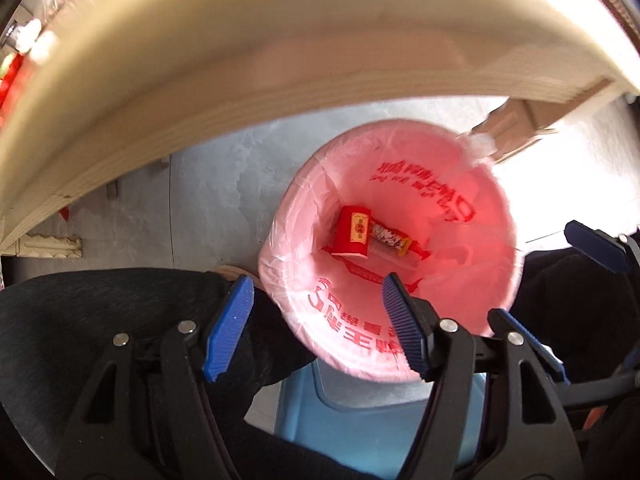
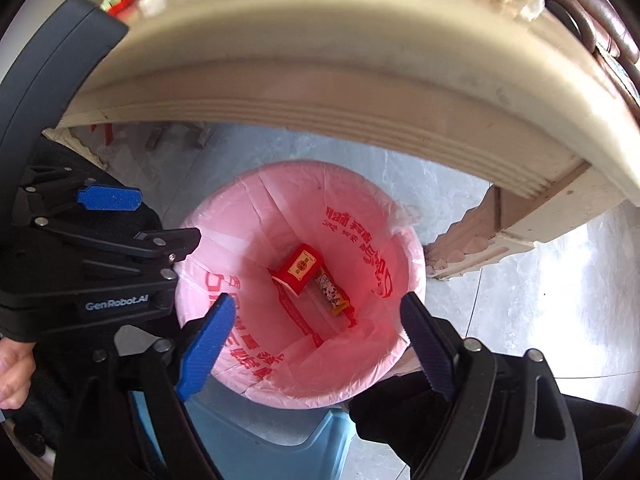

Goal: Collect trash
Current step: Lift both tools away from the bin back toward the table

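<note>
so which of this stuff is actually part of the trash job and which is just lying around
Part of the job:
- pink-lined bin
- red packet lying inside it
- snack wrapper beside the packet
- left gripper, open and empty
- right gripper, open and empty

Just lying about:
- cream table above the bin
- blue stool
- clutter on the tabletop, too blurred to name

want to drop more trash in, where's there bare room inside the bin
Bare liner lies all round the bin walls. The bottom's middle is crowded: a red box touches a wrapper there. Both hand-held grippers, left and right, hang open and empty above the rim, under the table edge.
</note>
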A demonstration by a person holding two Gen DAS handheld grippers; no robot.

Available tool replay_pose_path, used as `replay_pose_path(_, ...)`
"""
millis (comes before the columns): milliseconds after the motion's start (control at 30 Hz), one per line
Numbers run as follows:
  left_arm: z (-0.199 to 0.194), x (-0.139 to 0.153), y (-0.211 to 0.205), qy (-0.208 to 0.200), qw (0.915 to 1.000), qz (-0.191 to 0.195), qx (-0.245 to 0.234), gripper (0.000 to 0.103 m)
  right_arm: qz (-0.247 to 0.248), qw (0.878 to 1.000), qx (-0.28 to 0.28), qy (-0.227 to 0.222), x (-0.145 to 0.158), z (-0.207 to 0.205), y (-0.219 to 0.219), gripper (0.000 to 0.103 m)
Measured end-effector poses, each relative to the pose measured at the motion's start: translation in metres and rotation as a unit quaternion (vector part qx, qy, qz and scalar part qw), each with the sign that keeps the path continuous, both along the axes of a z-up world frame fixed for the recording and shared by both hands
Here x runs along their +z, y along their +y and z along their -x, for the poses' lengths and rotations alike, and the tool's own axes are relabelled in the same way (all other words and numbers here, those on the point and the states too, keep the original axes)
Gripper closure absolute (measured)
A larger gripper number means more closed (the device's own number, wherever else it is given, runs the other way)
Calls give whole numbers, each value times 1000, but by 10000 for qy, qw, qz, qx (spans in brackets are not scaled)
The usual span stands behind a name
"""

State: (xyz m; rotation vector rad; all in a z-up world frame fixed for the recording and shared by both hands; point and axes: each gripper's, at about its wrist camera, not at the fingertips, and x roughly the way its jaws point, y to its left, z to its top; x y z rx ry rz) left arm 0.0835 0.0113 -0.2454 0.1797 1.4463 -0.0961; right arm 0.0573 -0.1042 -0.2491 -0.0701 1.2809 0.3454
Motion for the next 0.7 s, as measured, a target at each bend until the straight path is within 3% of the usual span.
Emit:
replay_pose_path(100, 8, 33, 8, -180, 9996, 226, 27, 29, -112, 9995, -29, -287, 29, 9, -8, 16)
replay_pose_path(300, 5, 110, 31, -726, 9942, 635, 471, 25, -366, 9924, -366, -1117, 105, 21, -38, 9)
replay_pose_path(500, -14, 183, 45, -1291, 9850, 752, 865, 20, -486, 9766, -503, -2033, 187, 14, -62, 7)
replay_pose_path(700, -37, 245, 47, -1685, 9784, 582, 1044, 20, -458, 9605, -469, -2706, 255, -3, -76, 7)
